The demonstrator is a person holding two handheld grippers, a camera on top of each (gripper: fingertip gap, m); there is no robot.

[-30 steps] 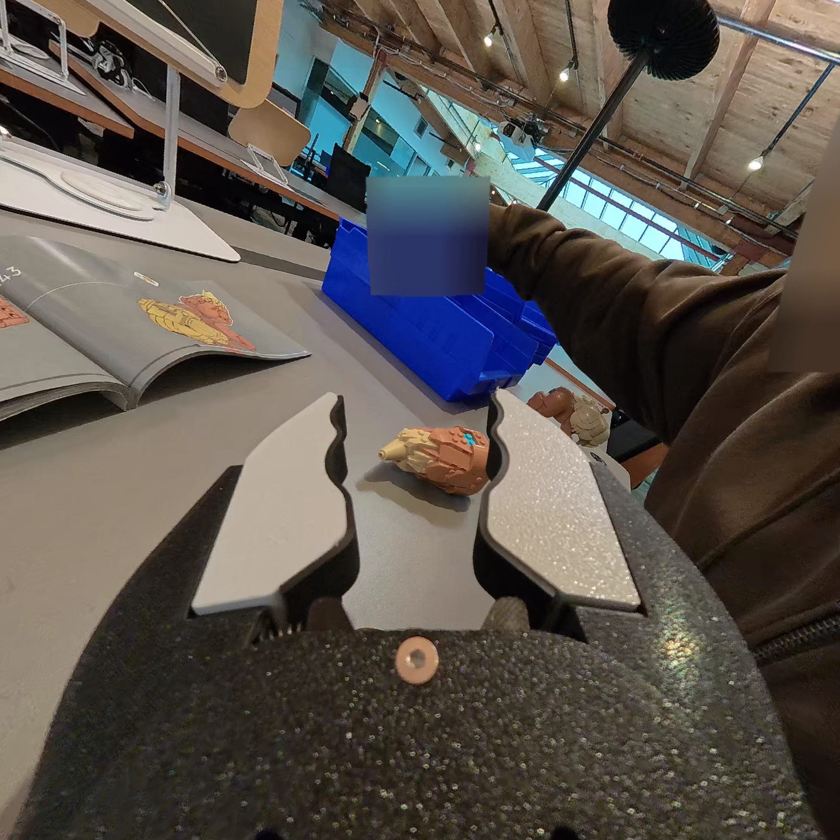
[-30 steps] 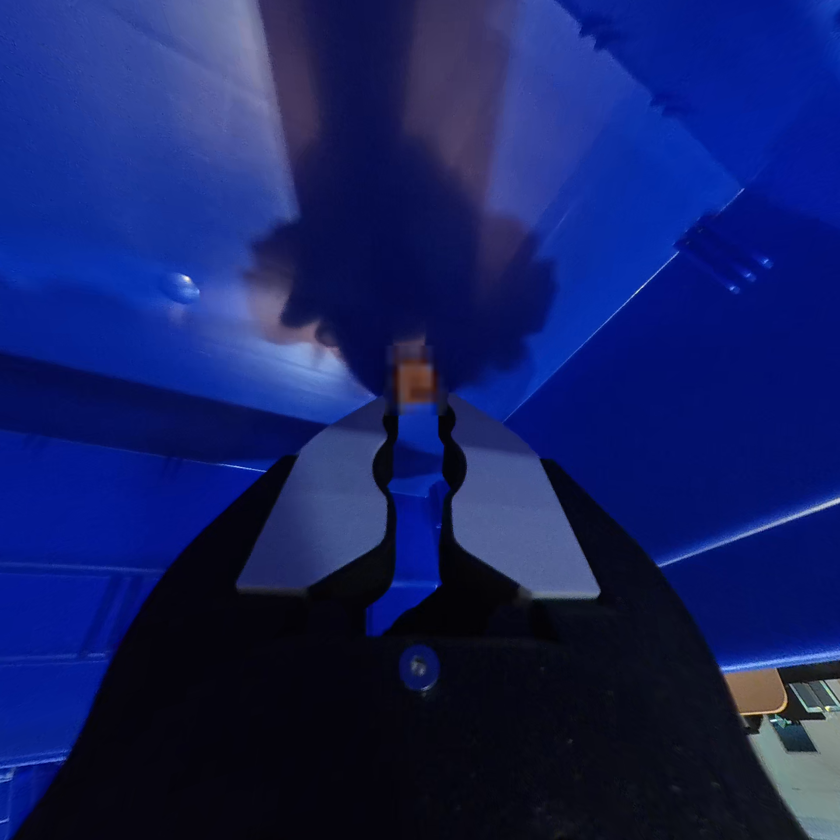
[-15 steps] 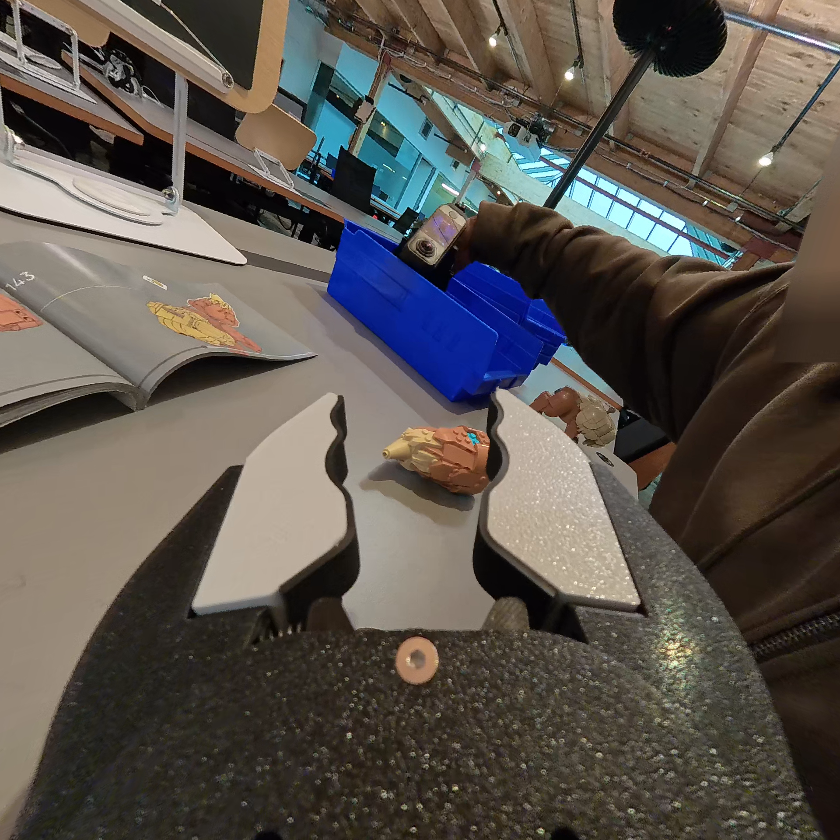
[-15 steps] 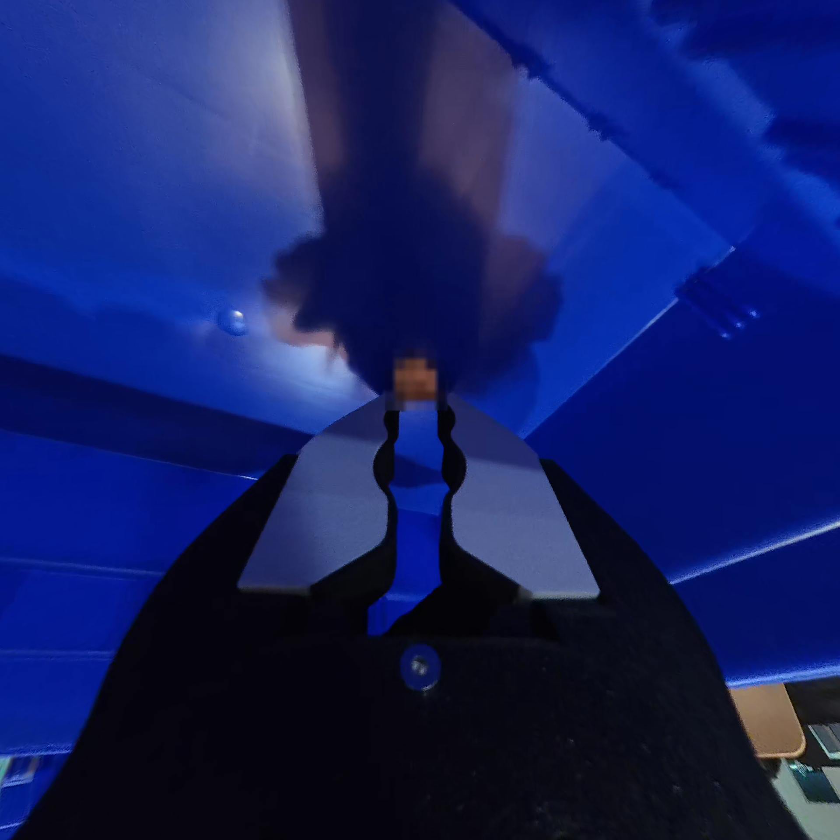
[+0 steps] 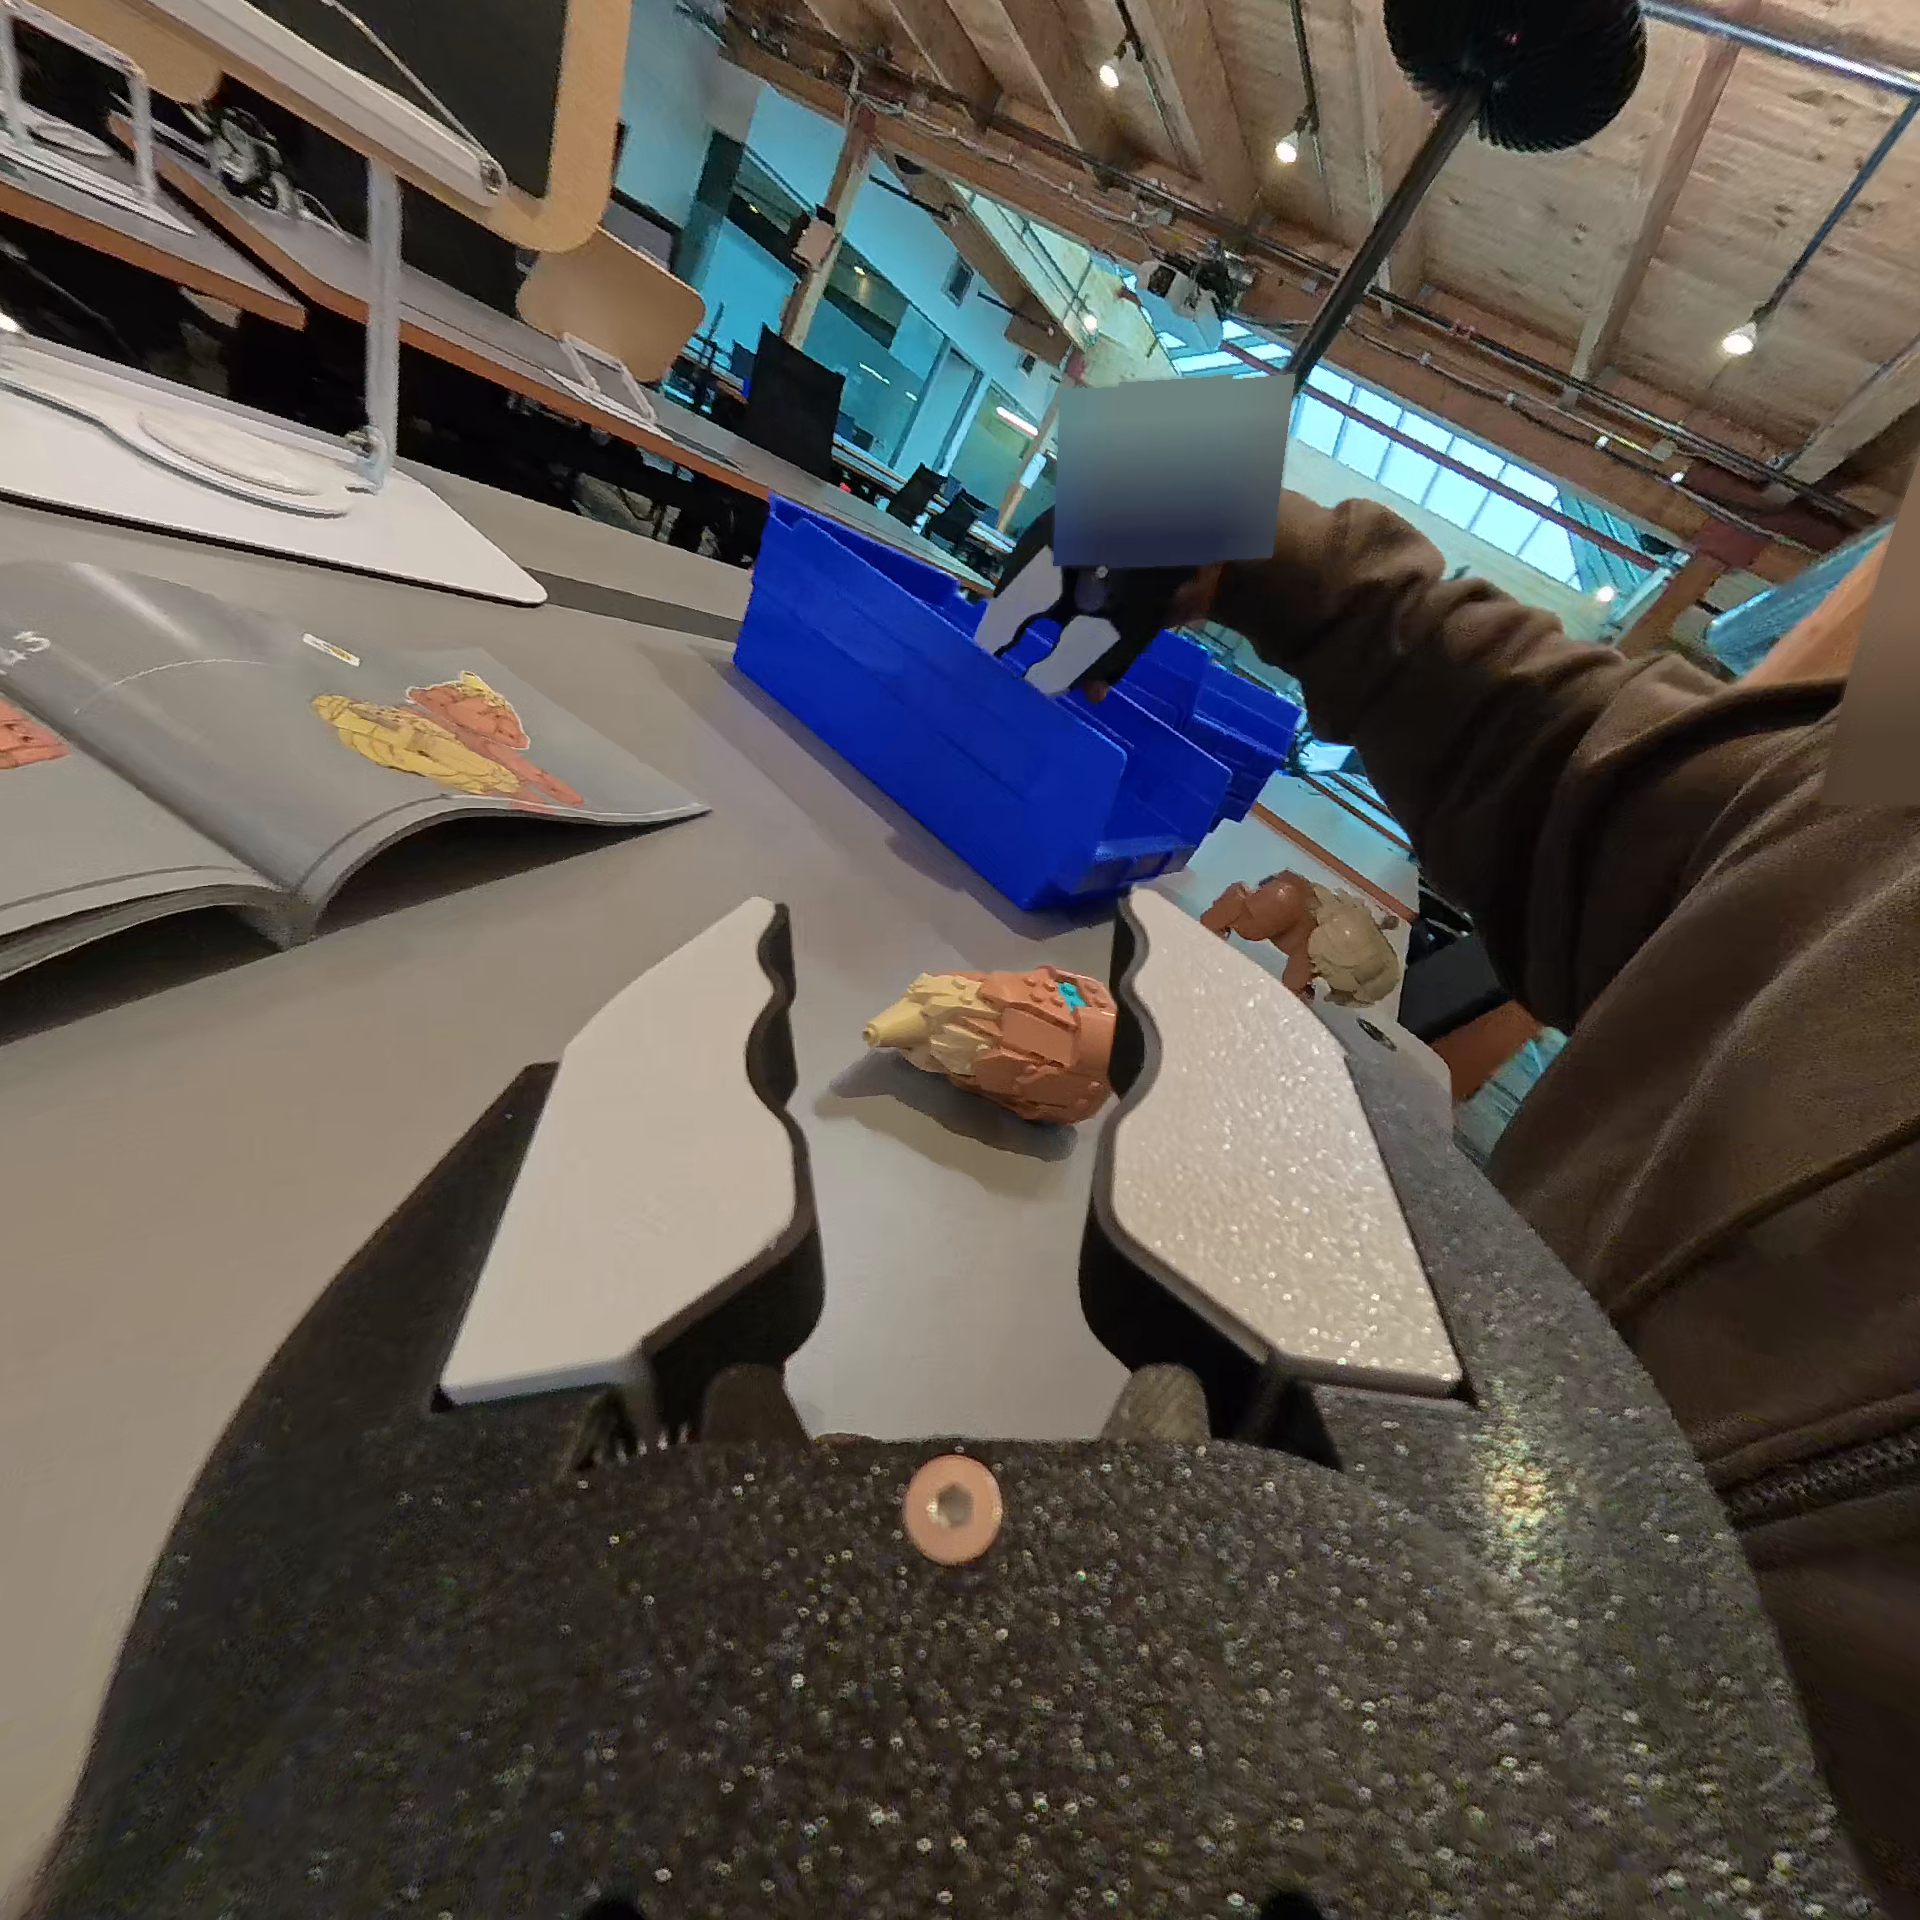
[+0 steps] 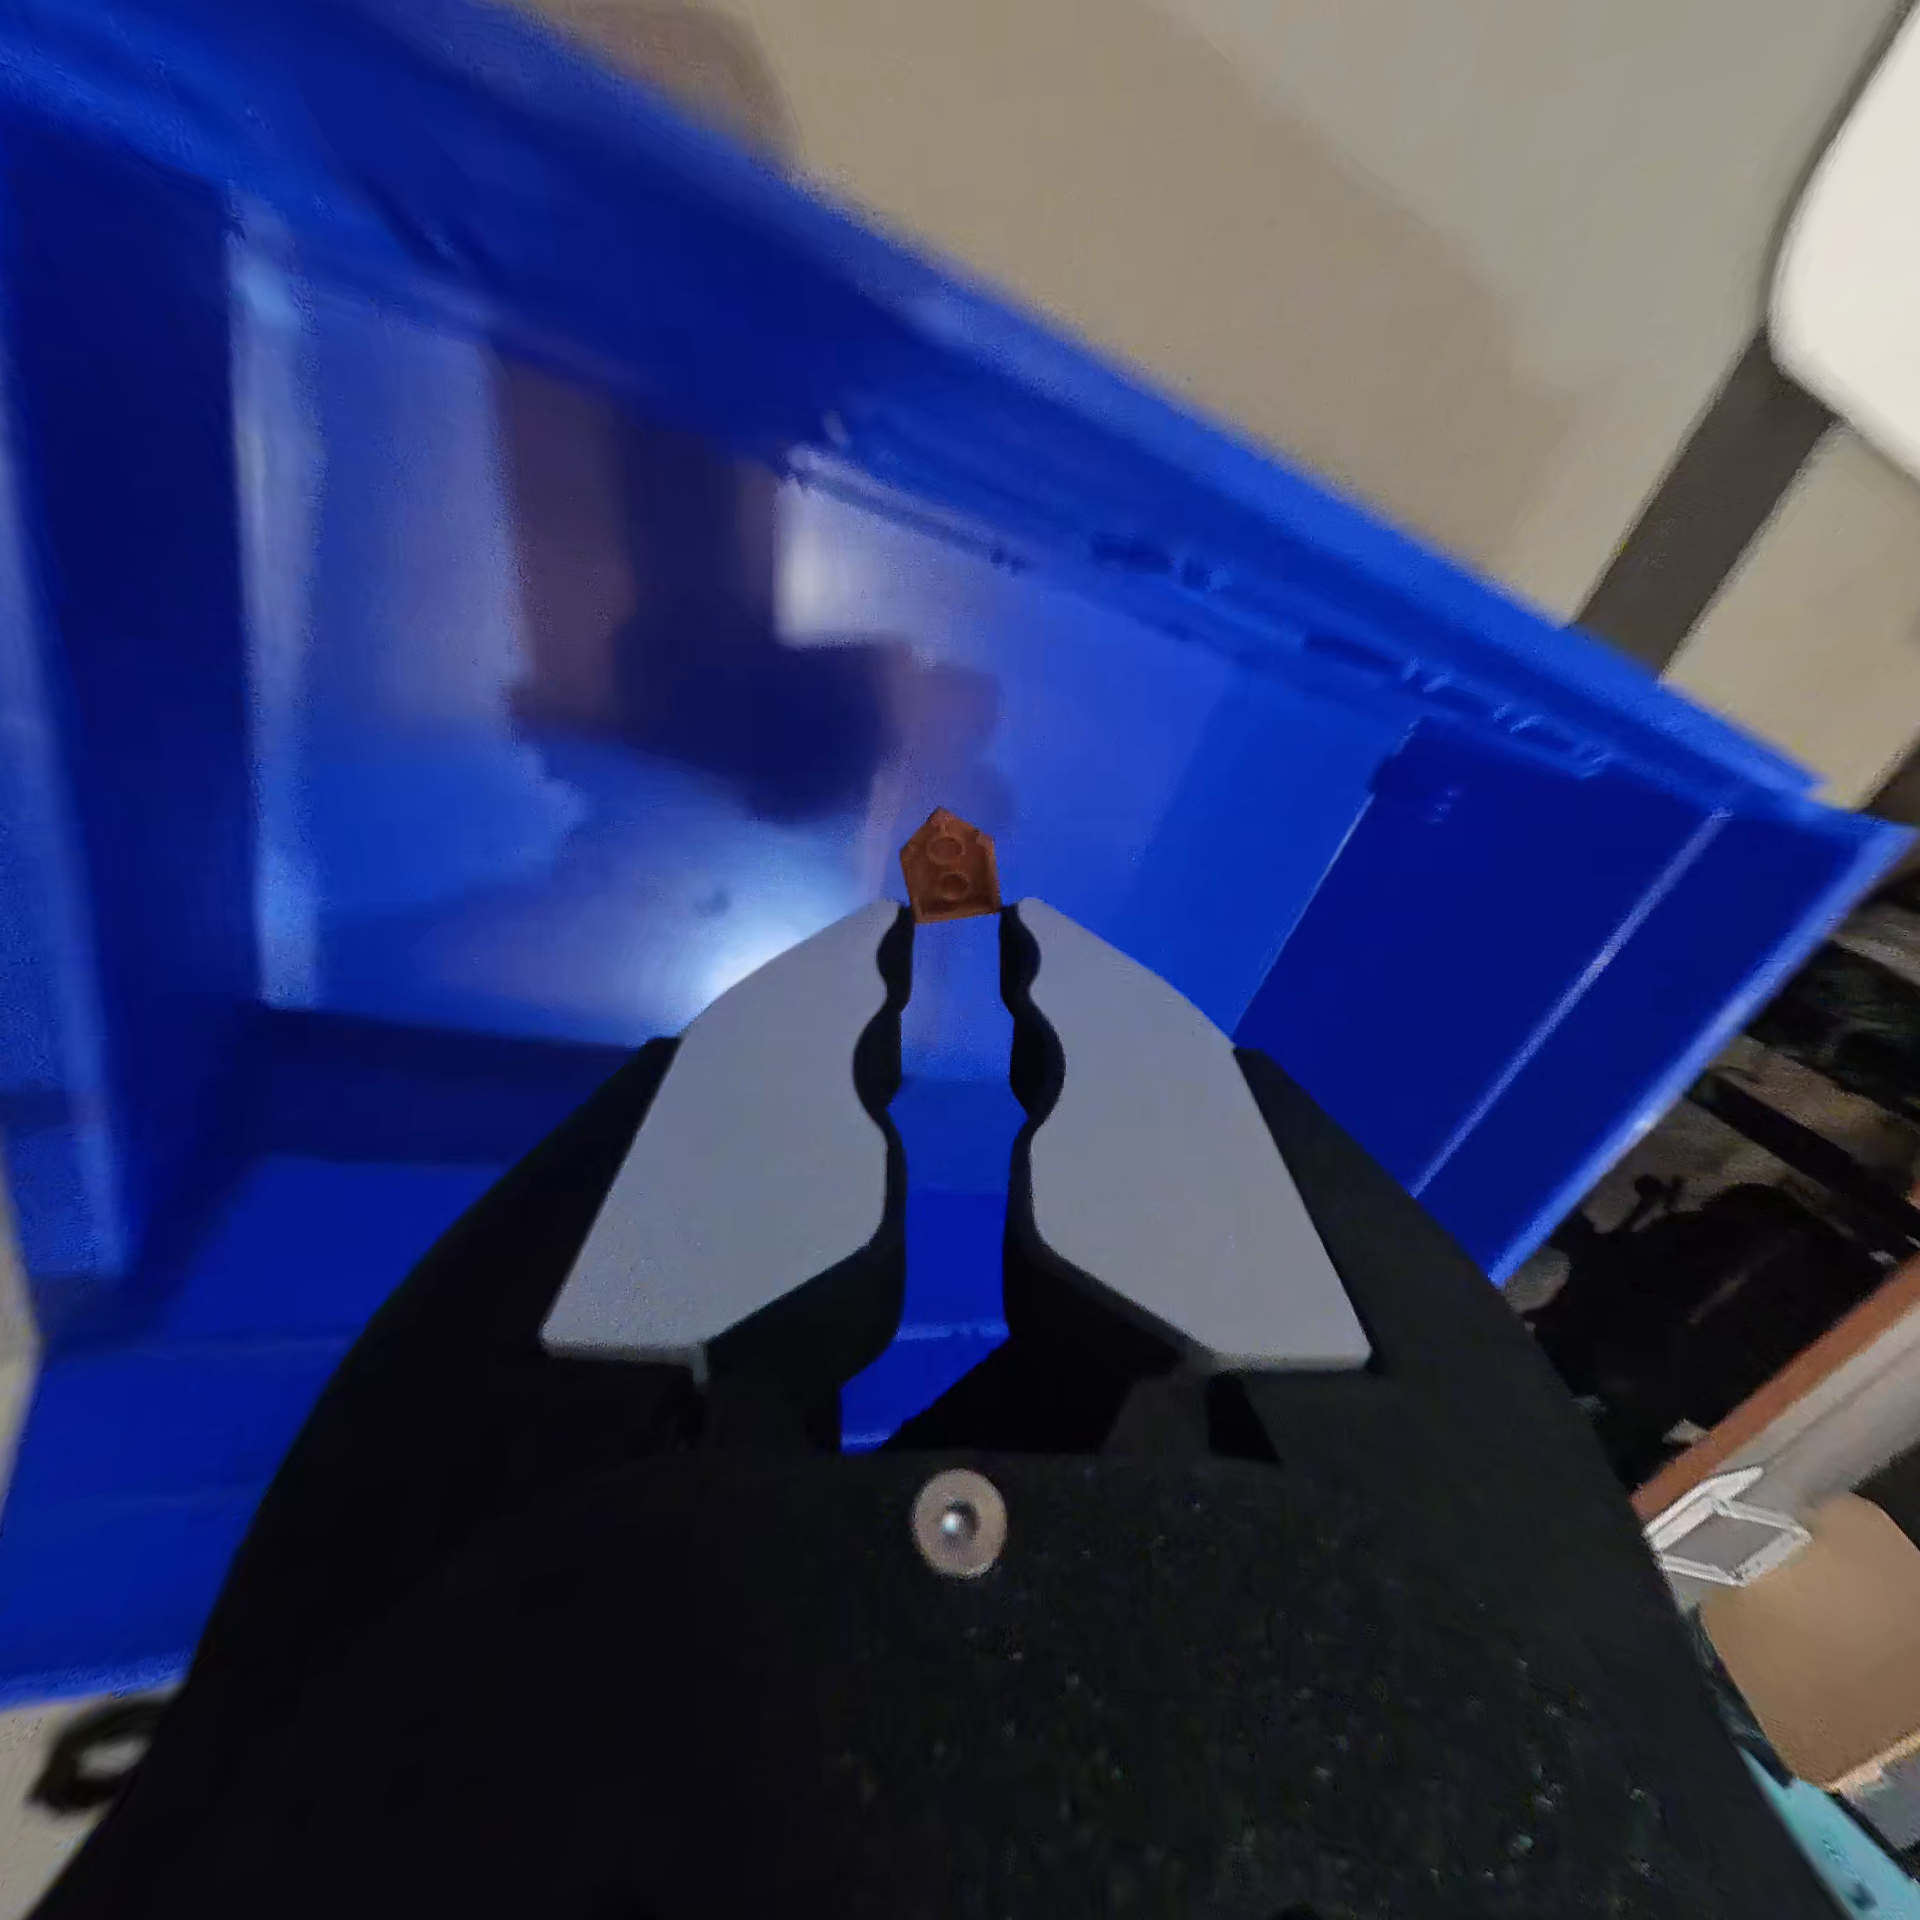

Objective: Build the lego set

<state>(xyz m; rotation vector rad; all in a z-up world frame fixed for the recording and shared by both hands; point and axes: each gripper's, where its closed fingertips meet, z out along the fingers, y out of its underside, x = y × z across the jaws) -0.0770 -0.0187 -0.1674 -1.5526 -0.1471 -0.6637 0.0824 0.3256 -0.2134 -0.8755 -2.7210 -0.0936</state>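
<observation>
The left gripper (image 5: 951, 997) rests low over the grey table (image 5: 260, 1091) with its fingers (image 5: 665, 1143) spread wide and empty. Between their tips, touching the inner edge of the right finger, lies a small tan and reddish-brown brick-built lego assembly (image 5: 1003, 1029) on its side. Beyond the fingertips stands a blue plastic bin (image 5: 935, 748), and left of them an open instruction booklet (image 5: 312, 748). A second brown and tan lego figure (image 5: 1309, 935) sits past the right finger. The right gripper (image 6: 951, 904) has its fingers (image 6: 758, 1122) pinched on a small reddish-brown studded lego piece (image 6: 948, 868) at their tips, with the bin's interior behind it.
</observation>
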